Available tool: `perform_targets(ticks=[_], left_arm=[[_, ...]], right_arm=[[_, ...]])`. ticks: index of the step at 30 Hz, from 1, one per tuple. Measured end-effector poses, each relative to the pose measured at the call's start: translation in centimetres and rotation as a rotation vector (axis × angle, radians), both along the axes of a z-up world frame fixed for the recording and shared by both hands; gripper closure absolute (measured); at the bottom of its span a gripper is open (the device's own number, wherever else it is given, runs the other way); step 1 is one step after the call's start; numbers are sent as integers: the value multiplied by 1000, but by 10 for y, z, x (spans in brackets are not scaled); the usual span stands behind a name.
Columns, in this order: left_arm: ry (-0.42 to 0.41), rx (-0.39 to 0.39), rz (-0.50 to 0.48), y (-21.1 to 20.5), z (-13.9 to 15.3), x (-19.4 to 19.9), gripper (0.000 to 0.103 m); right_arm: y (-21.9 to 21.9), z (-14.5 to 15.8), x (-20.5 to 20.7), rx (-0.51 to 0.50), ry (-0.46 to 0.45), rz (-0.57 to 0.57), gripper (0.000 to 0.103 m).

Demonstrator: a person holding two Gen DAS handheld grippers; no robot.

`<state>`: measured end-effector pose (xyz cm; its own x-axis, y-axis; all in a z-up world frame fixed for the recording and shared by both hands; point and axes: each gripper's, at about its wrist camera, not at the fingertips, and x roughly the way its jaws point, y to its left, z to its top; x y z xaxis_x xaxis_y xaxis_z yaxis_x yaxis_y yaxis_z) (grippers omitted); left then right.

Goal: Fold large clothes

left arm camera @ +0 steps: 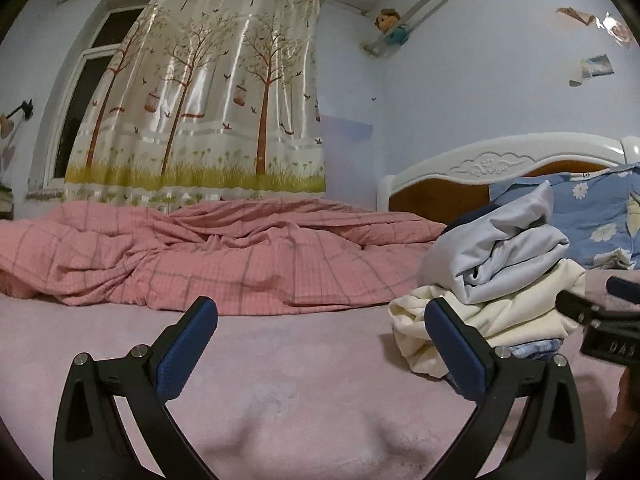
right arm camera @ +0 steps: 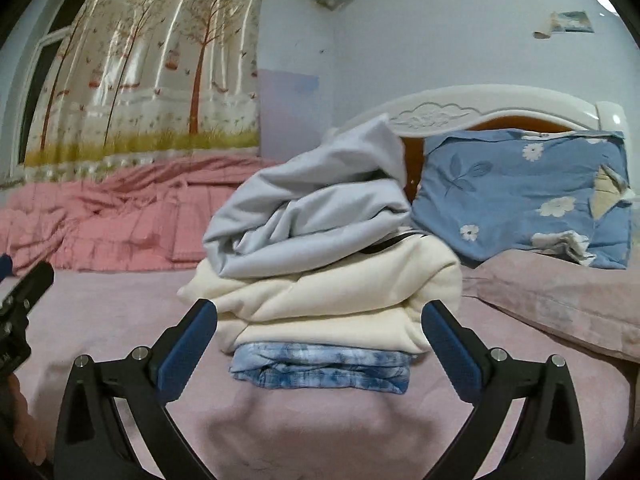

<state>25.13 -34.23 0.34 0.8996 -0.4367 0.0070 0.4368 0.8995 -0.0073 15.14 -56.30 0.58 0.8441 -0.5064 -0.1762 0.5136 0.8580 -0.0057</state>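
A pile of clothes sat on the pink bed sheet, pale grey garment on top, cream one beneath, blue denim at the bottom. The right gripper faced it directly, jaws spread wide and empty, just short of it. The left gripper, equally spread and empty, pointed past the pile's left side towards the rumpled pink quilt.

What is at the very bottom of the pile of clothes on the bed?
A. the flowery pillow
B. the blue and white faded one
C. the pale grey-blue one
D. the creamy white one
B: in the right wrist view the blue and white faded garment lies flat on the bed sheet, with the creamy white one on it and the pale grey-blue one on top.
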Motion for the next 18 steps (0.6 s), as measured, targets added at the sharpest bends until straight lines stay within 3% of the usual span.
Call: perform_targets(ticks=[4,8,18], left_arm=[[-5,9,-1,-3,0,-1,0],[-11,30,-7,-9,1,-4,0],[-39,63,-21,-15,-1,-11,0]], right_arm=[[-2,6,-6,9,-11,-37,0],[0,13,-17,-46,-59,-65,0],[-4,12,-10,-44,-34,-65,0]])
